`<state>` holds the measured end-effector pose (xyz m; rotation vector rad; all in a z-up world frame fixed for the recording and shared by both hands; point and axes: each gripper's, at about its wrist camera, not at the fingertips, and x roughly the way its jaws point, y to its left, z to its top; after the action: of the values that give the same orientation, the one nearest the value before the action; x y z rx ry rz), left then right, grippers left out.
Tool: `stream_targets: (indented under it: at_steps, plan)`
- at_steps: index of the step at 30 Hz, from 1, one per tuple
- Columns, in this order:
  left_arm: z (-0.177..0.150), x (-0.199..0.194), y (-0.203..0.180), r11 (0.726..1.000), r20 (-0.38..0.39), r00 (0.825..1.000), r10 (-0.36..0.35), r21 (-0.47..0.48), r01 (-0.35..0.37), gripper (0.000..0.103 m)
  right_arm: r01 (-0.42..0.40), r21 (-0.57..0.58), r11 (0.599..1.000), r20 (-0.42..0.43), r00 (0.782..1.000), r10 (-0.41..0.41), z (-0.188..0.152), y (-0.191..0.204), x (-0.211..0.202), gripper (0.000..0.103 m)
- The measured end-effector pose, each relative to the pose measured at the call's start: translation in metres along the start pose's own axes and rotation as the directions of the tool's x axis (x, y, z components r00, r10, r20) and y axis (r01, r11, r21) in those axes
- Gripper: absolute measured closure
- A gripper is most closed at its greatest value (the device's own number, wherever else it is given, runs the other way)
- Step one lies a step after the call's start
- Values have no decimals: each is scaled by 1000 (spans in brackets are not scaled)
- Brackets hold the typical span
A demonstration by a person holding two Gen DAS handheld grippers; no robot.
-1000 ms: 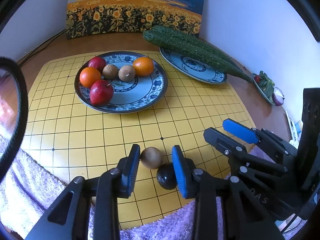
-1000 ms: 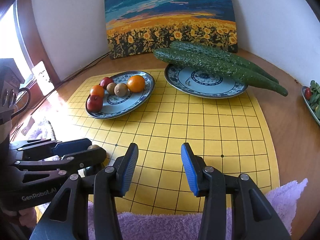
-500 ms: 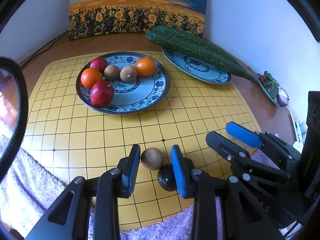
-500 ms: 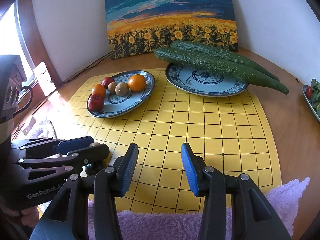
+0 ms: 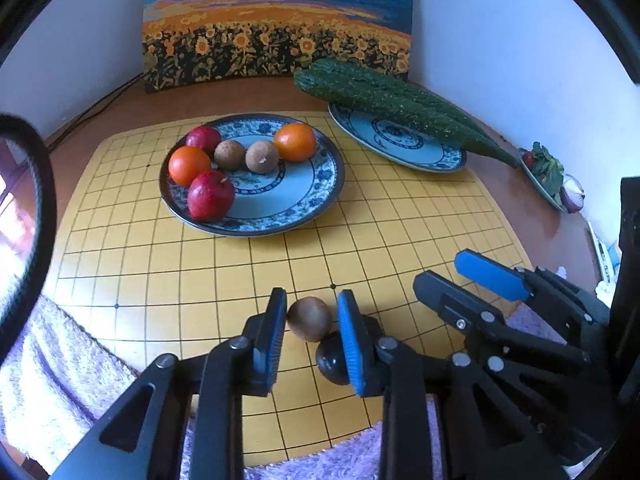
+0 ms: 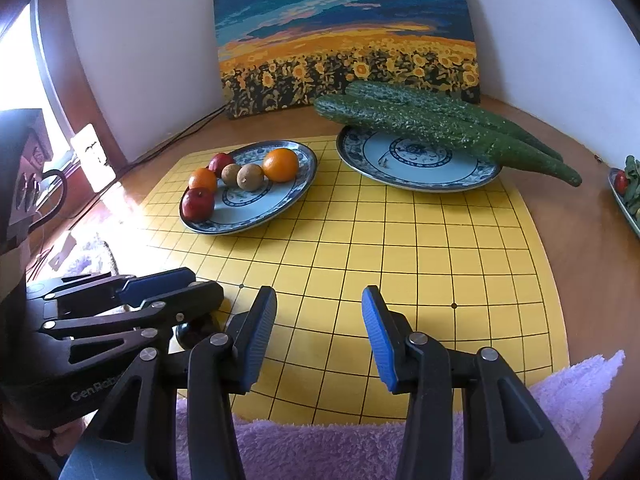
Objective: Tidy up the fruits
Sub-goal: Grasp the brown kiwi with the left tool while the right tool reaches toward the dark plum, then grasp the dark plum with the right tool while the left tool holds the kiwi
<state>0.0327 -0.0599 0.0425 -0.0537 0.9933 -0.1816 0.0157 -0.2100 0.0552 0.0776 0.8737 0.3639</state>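
Note:
A small brown fruit lies on the yellow grid mat between the pads of my left gripper, whose jaws have closed in tight around it. A dark round fruit lies just behind it, against the right pad. The blue-patterned fruit plate holds two red apples, two oranges and two brown fruits. My right gripper is open and empty over the mat's near edge; the left gripper shows at its left.
A second patterned plate at the back right carries two long green cucumbers. A sunflower painting leans on the wall. A dish of greens sits at the far right. A purple towel covers the near edge.
My left gripper's jaws have narrowed steadily around the brown fruit. The right gripper has stayed still and open.

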Motion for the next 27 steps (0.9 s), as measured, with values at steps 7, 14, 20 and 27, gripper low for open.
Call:
stream_targets:
  at_steps: [7,14,20,27]
  plan:
    - [-2,-5,8,1000,1,1000,-9,-26,9,79,0,-2,1000,3,1000,0,1,0,0,57]
    - [-1,-13,18,999,18,1000,-5,-42,6,79,-7,-1,1000,-1,1000,7,-2,3,-3,57]
    - [-4,-20,30,998,30,1000,5,-64,-3,79,-22,-2,1000,3,1000,22,-5,10,-8,57]
    - [-9,-24,48,994,37,999,21,-108,-17,79,-41,-11,999,-4,999,41,-7,24,-10,57]
